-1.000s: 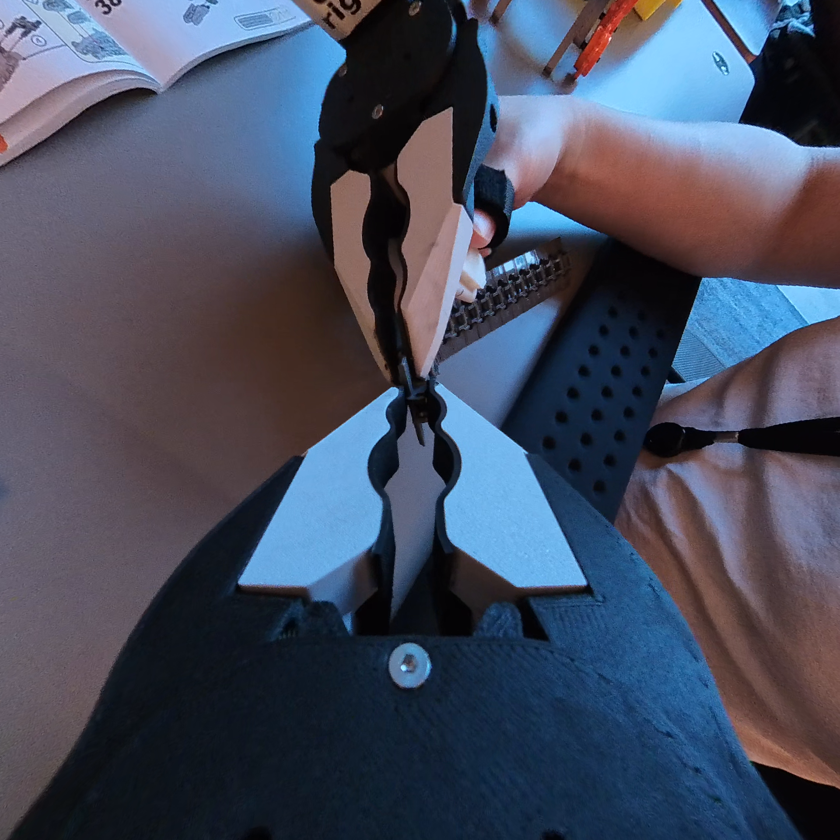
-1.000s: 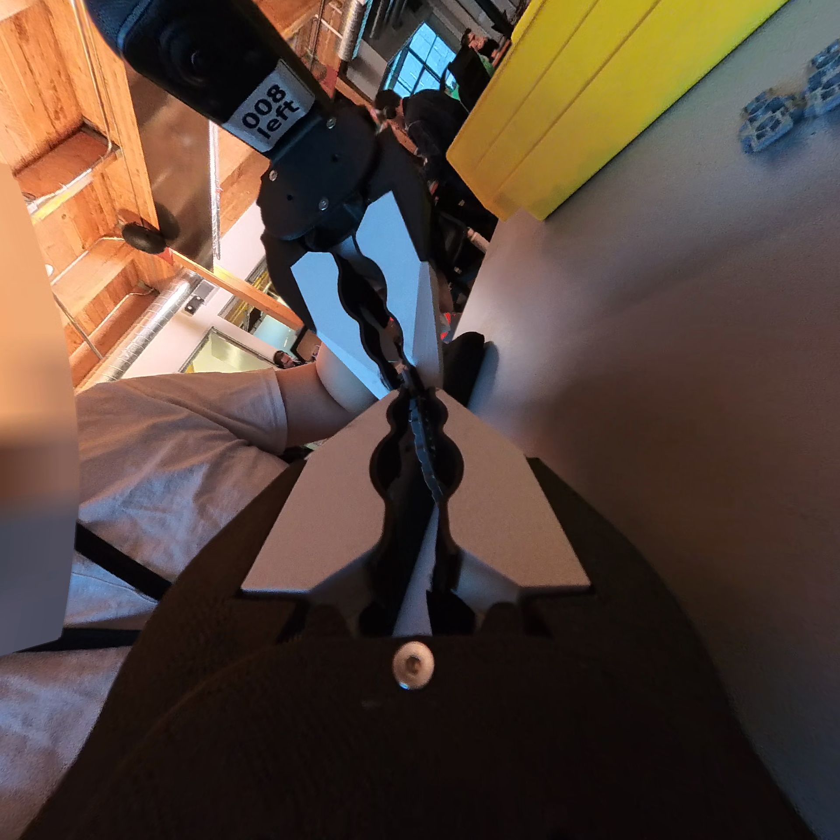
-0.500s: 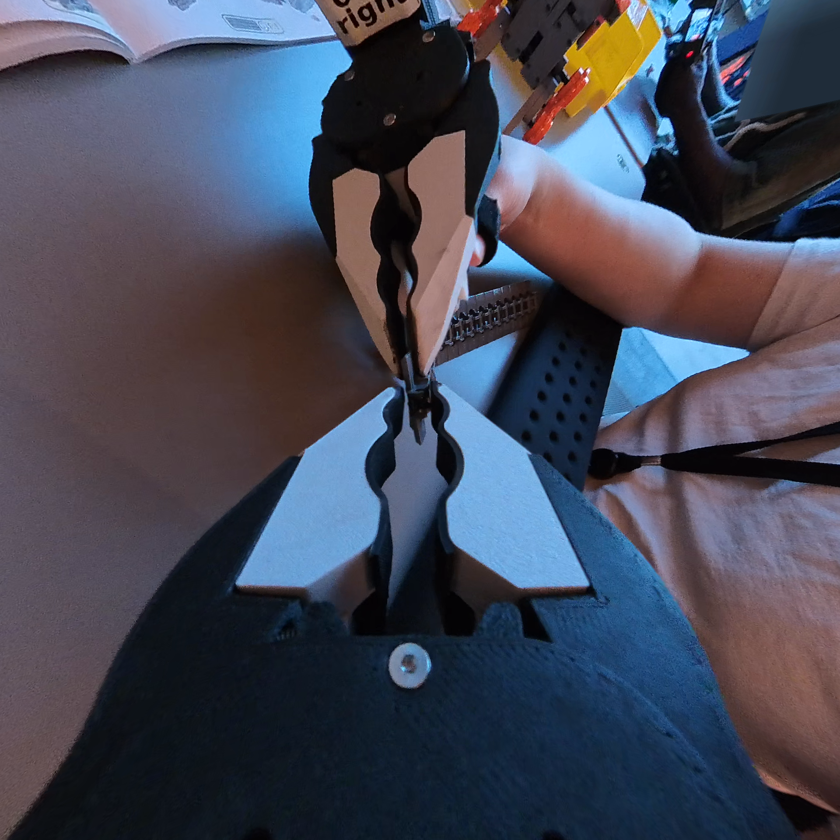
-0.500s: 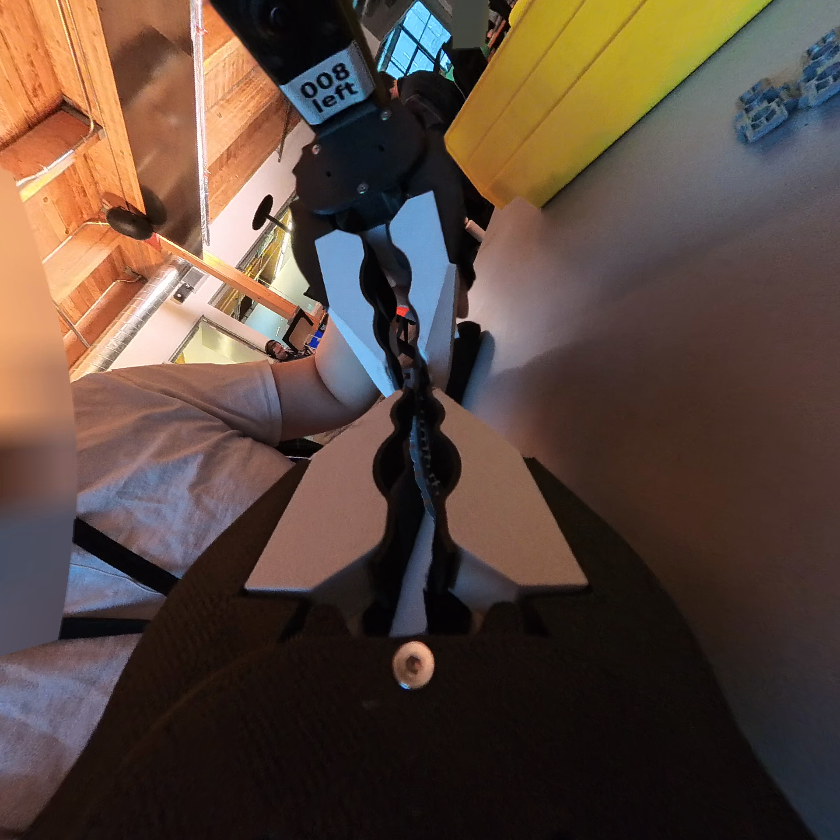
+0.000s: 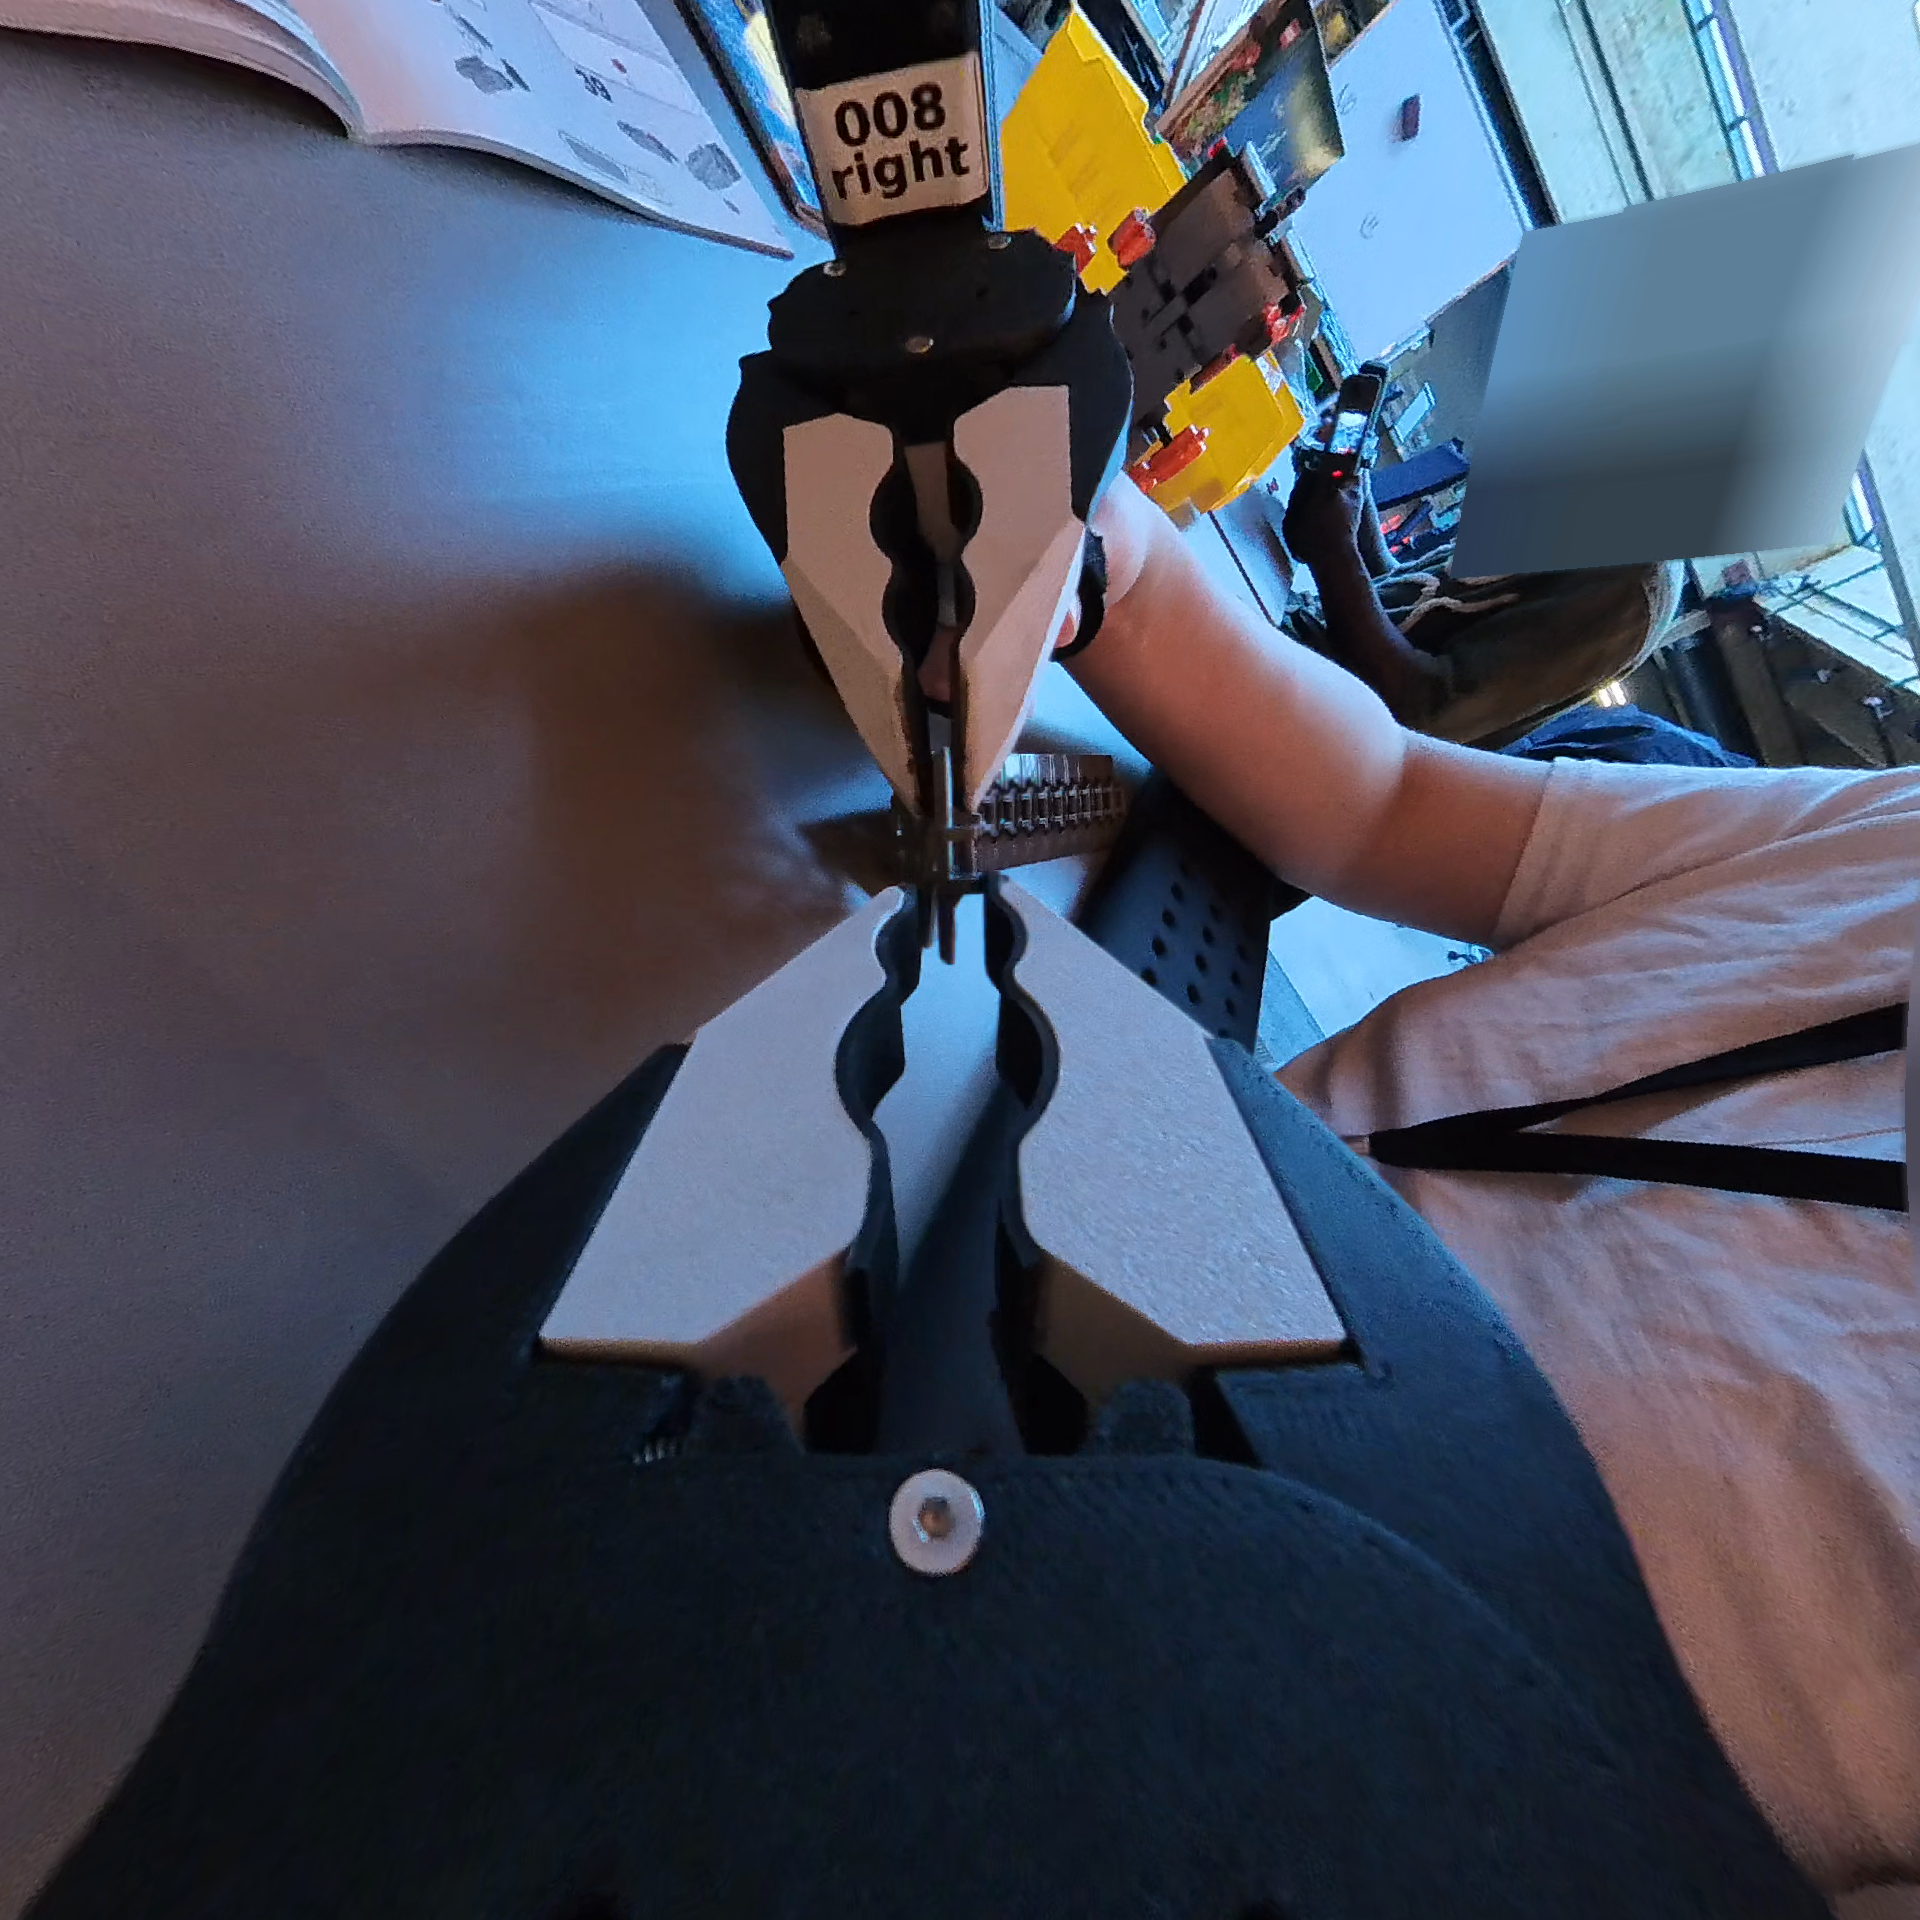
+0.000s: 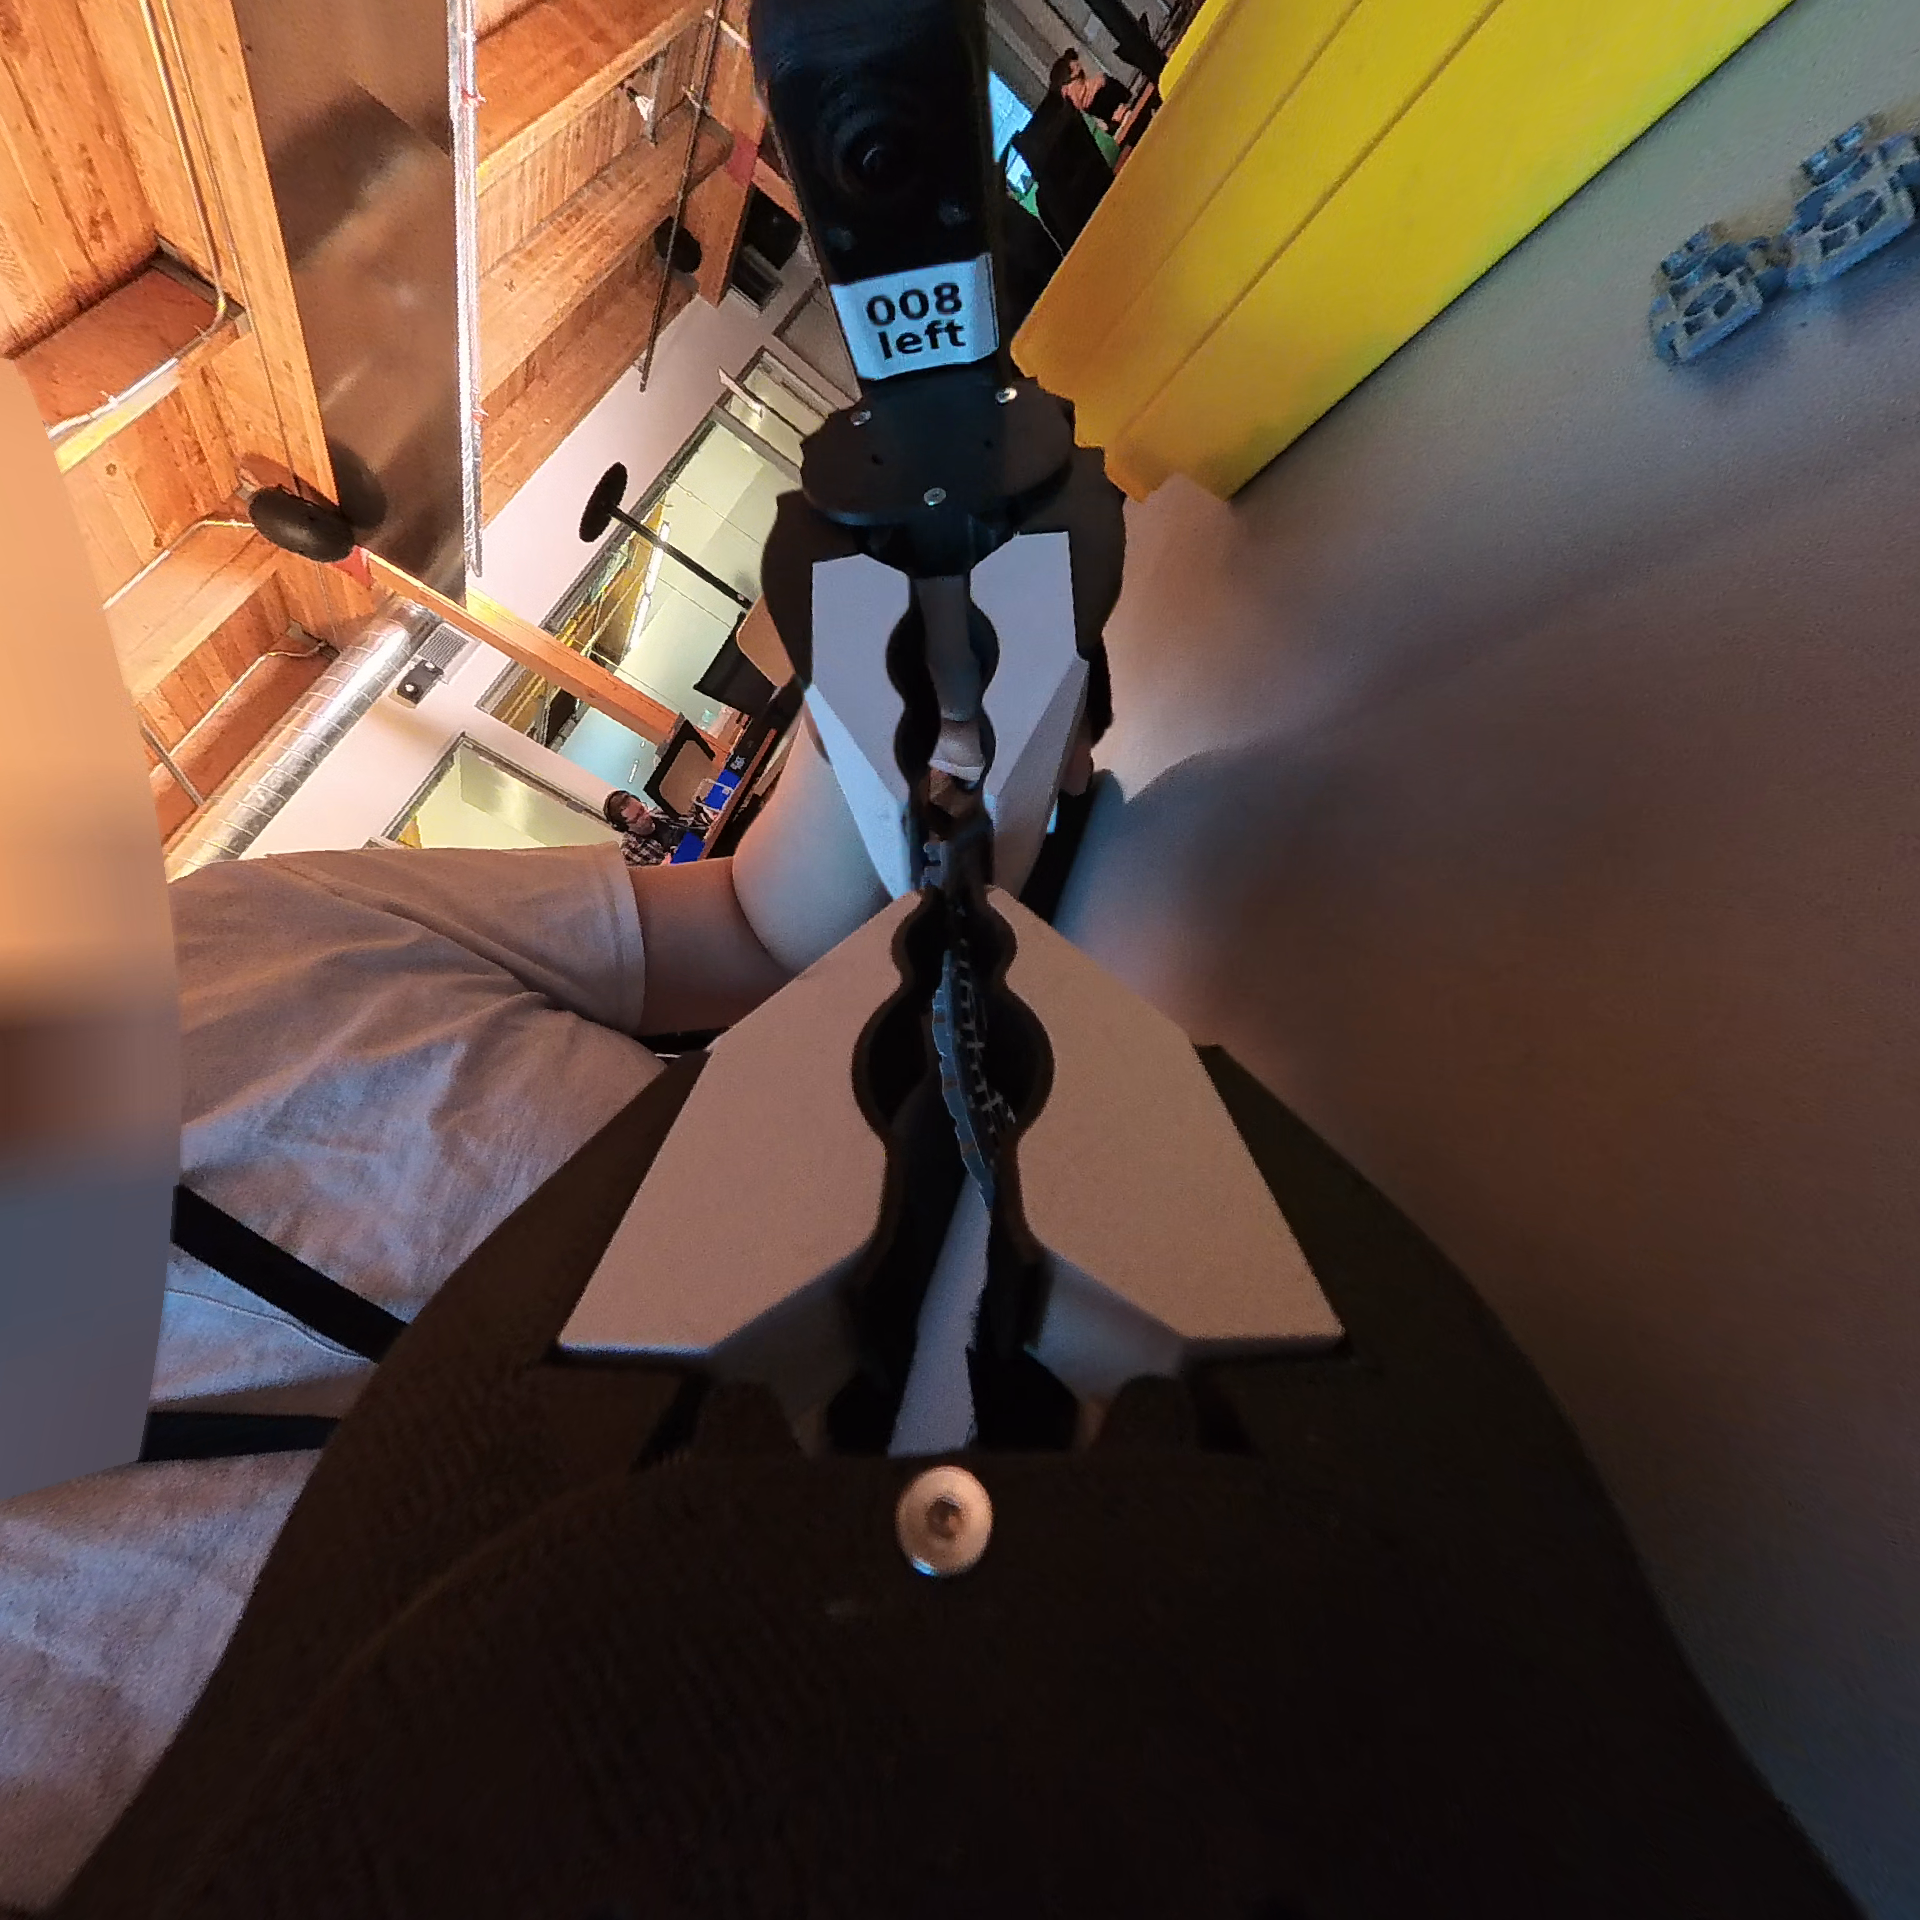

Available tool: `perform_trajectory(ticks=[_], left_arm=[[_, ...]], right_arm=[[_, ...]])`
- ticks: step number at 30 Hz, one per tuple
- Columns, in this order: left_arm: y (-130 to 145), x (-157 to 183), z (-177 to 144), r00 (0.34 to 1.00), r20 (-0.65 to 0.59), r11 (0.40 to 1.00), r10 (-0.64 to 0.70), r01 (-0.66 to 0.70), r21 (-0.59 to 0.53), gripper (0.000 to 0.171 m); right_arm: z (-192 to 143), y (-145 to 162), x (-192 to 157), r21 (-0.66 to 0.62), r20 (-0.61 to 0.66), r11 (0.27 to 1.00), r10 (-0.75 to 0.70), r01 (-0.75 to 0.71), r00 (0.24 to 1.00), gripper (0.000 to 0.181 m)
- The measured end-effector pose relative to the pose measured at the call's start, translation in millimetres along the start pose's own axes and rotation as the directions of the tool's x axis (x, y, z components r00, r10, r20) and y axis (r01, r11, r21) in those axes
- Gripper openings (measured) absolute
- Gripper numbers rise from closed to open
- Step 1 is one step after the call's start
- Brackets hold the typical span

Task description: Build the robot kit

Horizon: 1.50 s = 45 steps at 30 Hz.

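- Nearest in the left wrist view, at 6 o'clock: left gripper (image 5: 948, 914), jaws drawn in to a thin slit and pinching the end of a dark link strip (image 6: 971, 1081).
- Meeting it tip to tip from 12 o'clock: right gripper (image 6: 951, 914), jaws closed on the same strip, which runs back between its fingers in the right wrist view.
- Held clear above the table (image 5: 312, 727), both sets of tips touching at the centre.
- Best gripped, as a judgement, with both grippers in one straight line and no twist, since so slim a part looks ready to pivot or slip.
- Just behind the tips, toward 1 o'clock: second toothed strip (image 5: 1049, 805) on the table; whether joined to the held one cannot be told.
- Beside it at 2 o'clock: perforated black panel (image 5: 1195, 935).
- Farther off: open booklet (image 5: 582, 94) at 11 o'clock, brick model (image 5: 1205, 301) at 1 o'clock.
- In the right wrist view, far at 1 o'clock: yellow bin (image 6: 1403, 208); at 2 o'clock: grey pieces (image 6: 1766, 249).
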<state>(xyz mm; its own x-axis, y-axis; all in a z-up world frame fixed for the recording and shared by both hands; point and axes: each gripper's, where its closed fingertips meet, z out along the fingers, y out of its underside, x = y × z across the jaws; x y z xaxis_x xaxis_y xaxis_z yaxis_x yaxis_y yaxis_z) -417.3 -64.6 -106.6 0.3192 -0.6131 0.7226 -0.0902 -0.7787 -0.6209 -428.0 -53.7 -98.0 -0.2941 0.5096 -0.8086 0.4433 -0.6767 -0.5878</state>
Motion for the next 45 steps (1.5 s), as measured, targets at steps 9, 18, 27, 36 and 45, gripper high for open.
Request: perform_trajectory(ticks=[9, 18, 27, 36, 45], left_arm=[[1, 1, 1, 0.986, 0.097, 0.991, 0.135, -0.136, 0.004, 0.006], [2, -3, 2, 0.985, 0.123, 0.993, 0.121, -0.121, -0.007, 0.006], [2, -5, 3, 0.982, 0.136, 0.991, 0.13, -0.129, -0.017, 0.006], [3, -8, 5, 0.947, 0.214, 0.97, 0.241, -0.235, -0.056, 0.006], [-9, -6, 5, 0.924, 0.223, 0.947, 0.31, -0.32, 0.007, 0.017]], right_arm=[[0, 1, 0, -0.004, 0.014, 1.0, 0.026, -0.026, 1.0, 0.002], [1, 5, 1, -0.038, -0.037, 0.998, -0.061, 0.059, 0.997, 0.008], [0, 5, 3, -0.052, -0.058, 0.995, -0.091, 0.088, 0.994, 0.008], [-2, 6, 5, -0.069, -0.074, 0.988, -0.144, 0.139, 0.987, 0.004], [-6, 0, -2, -0.016, -0.011, 0.995, -0.096, 0.096, 0.995, 0.004]])
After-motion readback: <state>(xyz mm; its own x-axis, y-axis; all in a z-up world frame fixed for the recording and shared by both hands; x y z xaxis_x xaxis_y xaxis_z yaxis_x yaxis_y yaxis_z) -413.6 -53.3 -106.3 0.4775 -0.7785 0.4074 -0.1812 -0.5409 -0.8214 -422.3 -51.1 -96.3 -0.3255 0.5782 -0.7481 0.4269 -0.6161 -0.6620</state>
